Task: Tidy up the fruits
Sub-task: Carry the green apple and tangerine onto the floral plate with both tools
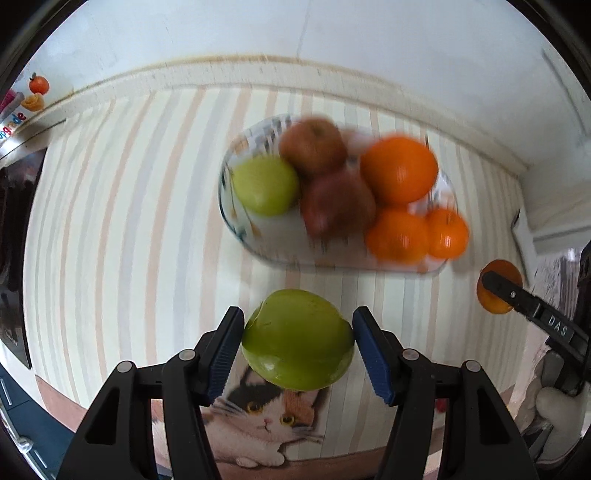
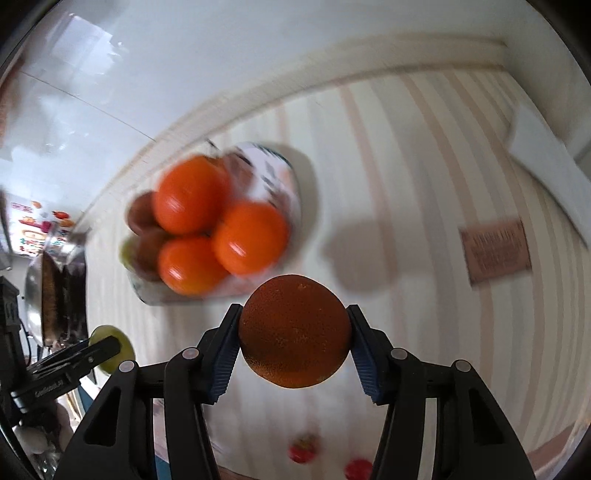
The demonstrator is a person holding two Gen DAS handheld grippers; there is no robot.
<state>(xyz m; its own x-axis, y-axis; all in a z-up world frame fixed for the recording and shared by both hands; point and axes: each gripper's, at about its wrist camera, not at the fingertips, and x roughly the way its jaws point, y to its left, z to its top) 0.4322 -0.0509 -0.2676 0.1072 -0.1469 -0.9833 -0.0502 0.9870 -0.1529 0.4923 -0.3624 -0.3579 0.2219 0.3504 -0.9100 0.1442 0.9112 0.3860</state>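
While pinched: smooth green apple (image 1: 297,341), pebbled orange (image 2: 294,336).

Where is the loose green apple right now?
The round green apple sits between the left gripper's blue pads, held above the striped tablecloth, short of the fruit plate.

A striped tablecloth (image 1: 129,221) with a printed cat (image 1: 266,417) is spread over the table, with a white wall (image 1: 258,29) behind it. A brown label (image 2: 496,249) is seen on the cloth, and colourful stickers (image 1: 35,90) at the far left.
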